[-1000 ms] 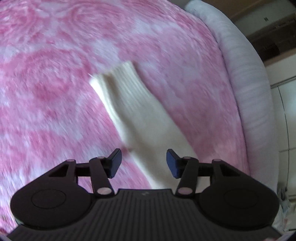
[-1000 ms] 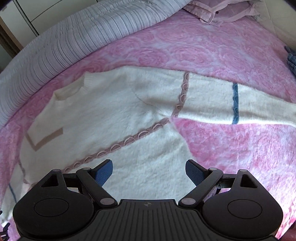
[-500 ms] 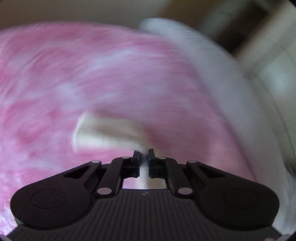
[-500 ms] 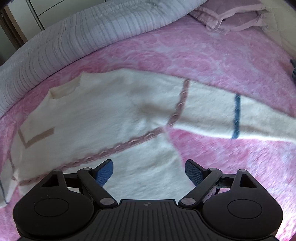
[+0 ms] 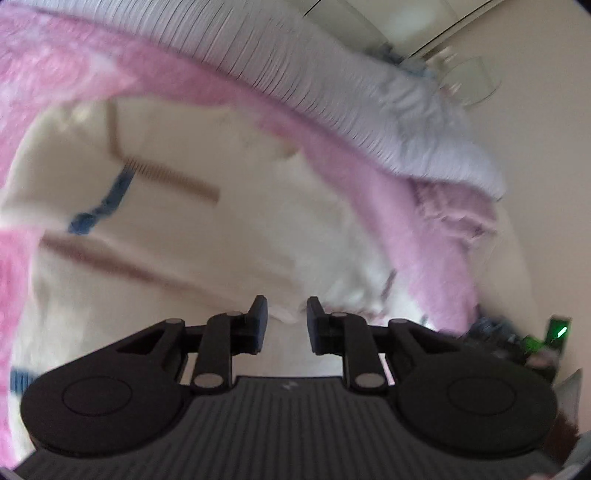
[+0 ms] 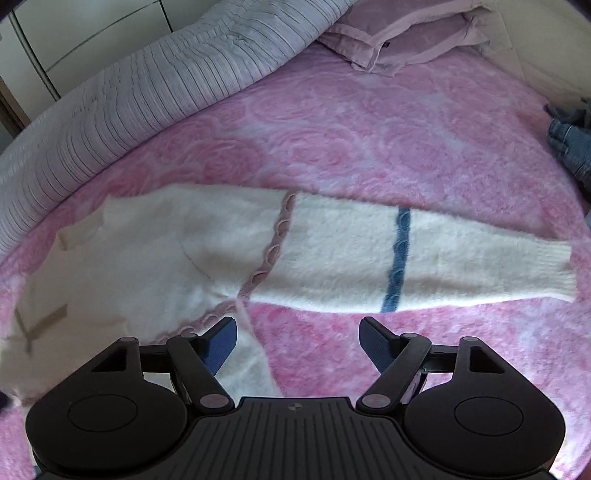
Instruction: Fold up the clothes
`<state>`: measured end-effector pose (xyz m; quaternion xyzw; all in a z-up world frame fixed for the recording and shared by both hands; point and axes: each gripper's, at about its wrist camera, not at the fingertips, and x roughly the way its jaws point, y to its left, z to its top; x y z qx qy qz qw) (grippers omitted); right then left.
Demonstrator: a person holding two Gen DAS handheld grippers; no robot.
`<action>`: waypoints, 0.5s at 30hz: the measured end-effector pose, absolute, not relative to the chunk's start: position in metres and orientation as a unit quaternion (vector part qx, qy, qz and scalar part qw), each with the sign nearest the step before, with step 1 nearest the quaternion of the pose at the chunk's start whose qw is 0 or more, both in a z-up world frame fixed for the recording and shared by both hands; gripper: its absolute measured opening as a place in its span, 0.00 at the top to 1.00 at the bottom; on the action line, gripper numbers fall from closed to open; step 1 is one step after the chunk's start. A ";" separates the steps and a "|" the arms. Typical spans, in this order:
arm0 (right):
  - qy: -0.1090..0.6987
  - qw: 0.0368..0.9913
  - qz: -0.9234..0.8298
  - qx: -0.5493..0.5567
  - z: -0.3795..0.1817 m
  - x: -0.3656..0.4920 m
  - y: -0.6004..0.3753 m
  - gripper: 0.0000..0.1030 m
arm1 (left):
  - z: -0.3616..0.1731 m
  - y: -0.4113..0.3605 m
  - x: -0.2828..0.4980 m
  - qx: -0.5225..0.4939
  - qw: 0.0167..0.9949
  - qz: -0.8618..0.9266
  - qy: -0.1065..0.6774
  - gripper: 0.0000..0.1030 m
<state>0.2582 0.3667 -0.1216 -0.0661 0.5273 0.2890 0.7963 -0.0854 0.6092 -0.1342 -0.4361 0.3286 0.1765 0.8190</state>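
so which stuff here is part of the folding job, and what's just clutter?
Job:
- cream sweater
- its outstretched sleeve
- left gripper, opening above the sweater
- right gripper, closing, nothing between

Clutter:
- striped duvet
- pillow
- jeans
- pink blanket

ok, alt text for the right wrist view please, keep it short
A cream knit sweater lies flat on a pink rose-patterned bedspread, one sleeve with a blue band stretched out to the right. The right tool hovers over it near the armpit, jaws closing with nothing between them. A striped grey duvet and a pillow lie behind.
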 end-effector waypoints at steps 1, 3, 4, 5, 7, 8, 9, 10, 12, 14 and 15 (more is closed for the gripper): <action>0.532 0.791 0.296 -0.056 -0.124 0.259 0.367 0.25 | -0.135 0.612 -0.094 -0.435 0.815 0.190 0.333 0.83; 0.544 0.779 0.310 -0.034 -0.129 0.260 0.370 0.25 | -0.135 0.619 -0.111 -0.432 0.806 0.217 0.341 0.83; 0.558 0.764 0.323 -0.014 -0.137 0.257 0.375 0.26 | -0.136 0.623 -0.120 -0.428 0.801 0.233 0.347 0.83; 0.573 0.747 0.336 0.007 -0.144 0.254 0.381 0.28 | -0.135 0.631 -0.129 -0.421 0.796 0.252 0.354 0.83; 0.606 0.703 0.367 0.057 -0.163 0.245 0.396 0.41 | -0.133 0.650 -0.149 -0.412 0.787 0.281 0.363 0.83; 0.621 0.683 0.377 0.080 -0.172 0.240 0.404 0.43 | -0.133 0.657 -0.157 -0.410 0.783 0.293 0.364 0.83; 0.635 0.664 0.383 0.099 -0.183 0.234 0.413 0.43 | -0.132 0.665 -0.165 -0.408 0.780 0.304 0.364 0.83; 0.645 0.651 0.384 0.112 -0.193 0.228 0.423 0.43 | -0.132 0.672 -0.172 -0.405 0.777 0.315 0.365 0.83; 0.656 0.637 0.384 0.129 -0.211 0.216 0.442 0.43 | -0.132 0.681 -0.181 -0.405 0.772 0.331 0.362 0.83; 0.658 0.635 0.384 0.126 -0.224 0.206 0.458 0.43 | -0.134 0.690 -0.189 -0.412 0.766 0.340 0.357 0.83; 0.657 0.635 0.386 0.123 -0.229 0.202 0.466 0.43 | -0.136 0.694 -0.189 -0.416 0.764 0.343 0.354 0.83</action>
